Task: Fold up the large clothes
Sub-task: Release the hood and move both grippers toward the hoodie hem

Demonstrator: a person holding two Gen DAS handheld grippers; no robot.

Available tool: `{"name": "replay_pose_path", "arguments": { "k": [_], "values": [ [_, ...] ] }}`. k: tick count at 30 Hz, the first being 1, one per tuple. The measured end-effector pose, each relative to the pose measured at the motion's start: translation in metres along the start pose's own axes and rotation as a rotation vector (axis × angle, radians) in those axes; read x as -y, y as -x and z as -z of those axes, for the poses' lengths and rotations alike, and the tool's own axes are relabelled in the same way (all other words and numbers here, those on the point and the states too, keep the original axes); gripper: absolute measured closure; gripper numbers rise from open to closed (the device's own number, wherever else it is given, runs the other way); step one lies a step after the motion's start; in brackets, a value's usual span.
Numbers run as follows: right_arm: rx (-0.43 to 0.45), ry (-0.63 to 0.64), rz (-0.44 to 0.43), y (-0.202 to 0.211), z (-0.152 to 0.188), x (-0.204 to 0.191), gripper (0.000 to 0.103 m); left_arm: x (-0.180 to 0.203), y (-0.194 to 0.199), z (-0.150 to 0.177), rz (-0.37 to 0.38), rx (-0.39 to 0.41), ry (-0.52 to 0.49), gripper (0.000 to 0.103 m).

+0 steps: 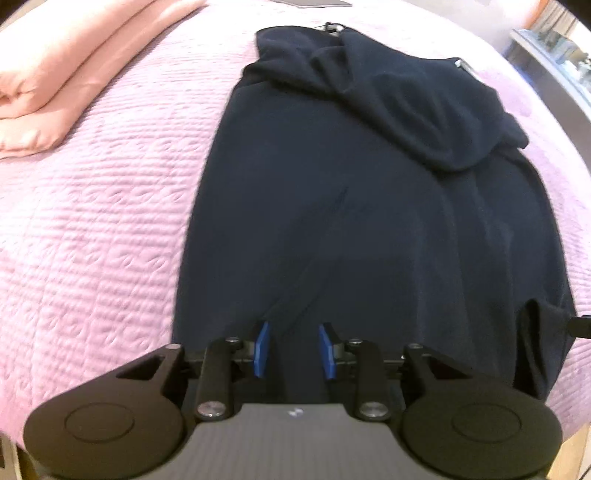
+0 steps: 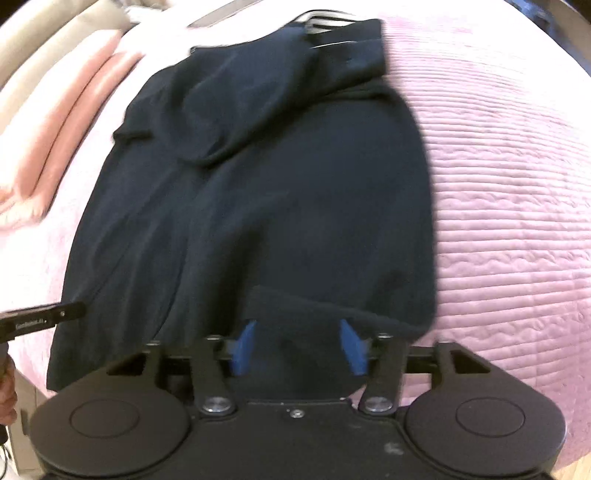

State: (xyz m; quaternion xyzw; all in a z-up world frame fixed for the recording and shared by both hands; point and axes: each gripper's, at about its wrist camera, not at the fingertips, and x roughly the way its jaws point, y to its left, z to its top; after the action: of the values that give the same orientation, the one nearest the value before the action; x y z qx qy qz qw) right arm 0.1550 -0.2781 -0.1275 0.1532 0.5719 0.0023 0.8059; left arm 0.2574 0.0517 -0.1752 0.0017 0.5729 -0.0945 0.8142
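A large dark navy garment [image 1: 351, 221] lies spread lengthwise on a pink quilted bedspread [image 1: 92, 221]. Its far end is folded back over itself in a rumpled layer [image 1: 424, 110]. My left gripper [image 1: 294, 326] hovers over the near hem, blue pads [image 1: 263, 347] apart, nothing pinched between them. In the right wrist view the same garment [image 2: 277, 203] fills the middle, white stripes showing at its far end [image 2: 325, 22]. My right gripper [image 2: 298, 325] stands wide open over a small fold at the near right corner [image 2: 295, 306]. The left gripper's side [image 2: 40, 317] shows at the left edge.
Folded salmon-pink bedding [image 1: 55, 74] lies at the far left of the bed. A shelf with clutter [image 1: 554, 48] stands beyond the bed at the far right. A person's hand [image 2: 7, 391] shows at the left edge. The bedspread [image 2: 517, 184] stretches bare to the right.
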Motion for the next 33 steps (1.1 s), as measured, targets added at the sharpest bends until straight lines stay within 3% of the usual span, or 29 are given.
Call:
{"name": "replay_pose_path", "arguments": {
  "k": [5, 8, 9, 10, 11, 13, 18, 21, 23, 25, 27, 29, 30, 32, 33],
  "values": [
    [-0.008, -0.040, 0.007, -0.018, -0.009, -0.011, 0.029, -0.013, 0.003, 0.010, -0.017, -0.006, 0.043, 0.070],
    [-0.043, 0.010, 0.085, -0.041, -0.013, -0.028, 0.029, -0.022, 0.006, 0.016, -0.029, 0.005, 0.078, 0.070],
    [-0.067, 0.059, 0.133, -0.050, -0.012, -0.034, 0.034, -0.024, 0.007, 0.018, -0.031, 0.009, 0.086, 0.070],
    [-0.067, 0.113, 0.198, -0.055, -0.008, -0.039, 0.070, -0.024, 0.007, 0.017, -0.032, 0.008, 0.089, 0.070],
    [-0.061, 0.151, 0.237, -0.057, -0.003, -0.042, 0.098, -0.025, 0.007, 0.018, -0.035, 0.008, 0.089, 0.070],
    [-0.039, 0.147, 0.221, -0.044, 0.004, -0.037, 0.102, -0.028, 0.009, 0.019, -0.046, 0.011, 0.083, 0.070],
    [-0.023, 0.120, 0.286, 0.023, 0.044, -0.005, 0.102, -0.043, 0.013, 0.023, -0.066, 0.005, 0.108, 0.070],
    [-0.143, 0.038, 0.277, 0.040, 0.079, 0.027, 0.097, -0.050, 0.020, 0.030, -0.094, 0.002, 0.084, 0.070],
    [-0.261, -0.027, 0.282, 0.037, 0.096, 0.047, 0.074, -0.055, 0.024, 0.035, -0.121, -0.015, 0.072, 0.070],
    [-0.320, -0.094, 0.268, 0.039, 0.105, 0.063, 0.073, -0.063, 0.027, 0.039, -0.133, -0.036, 0.084, 0.070],
    [-0.311, -0.119, 0.228, 0.046, 0.104, 0.071, 0.073, -0.071, 0.029, 0.044, -0.134, -0.050, 0.104, 0.070],
    [-0.249, -0.110, 0.182, 0.048, 0.089, 0.069, 0.072, -0.076, 0.031, 0.046, -0.131, -0.052, 0.122, 0.069],
    [-0.217, -0.106, 0.163, 0.047, 0.081, 0.068, 0.064, -0.078, 0.032, 0.046, -0.125, -0.051, 0.133, 0.069],
    [-0.168, -0.115, 0.137, 0.042, 0.067, 0.067, 0.033, -0.083, 0.035, 0.046, -0.097, -0.048, 0.175, 0.069],
    [-0.148, -0.124, 0.117, 0.039, 0.060, 0.066, 0.032, -0.082, 0.036, 0.045, -0.083, -0.045, 0.199, 0.068]
  ]
}}
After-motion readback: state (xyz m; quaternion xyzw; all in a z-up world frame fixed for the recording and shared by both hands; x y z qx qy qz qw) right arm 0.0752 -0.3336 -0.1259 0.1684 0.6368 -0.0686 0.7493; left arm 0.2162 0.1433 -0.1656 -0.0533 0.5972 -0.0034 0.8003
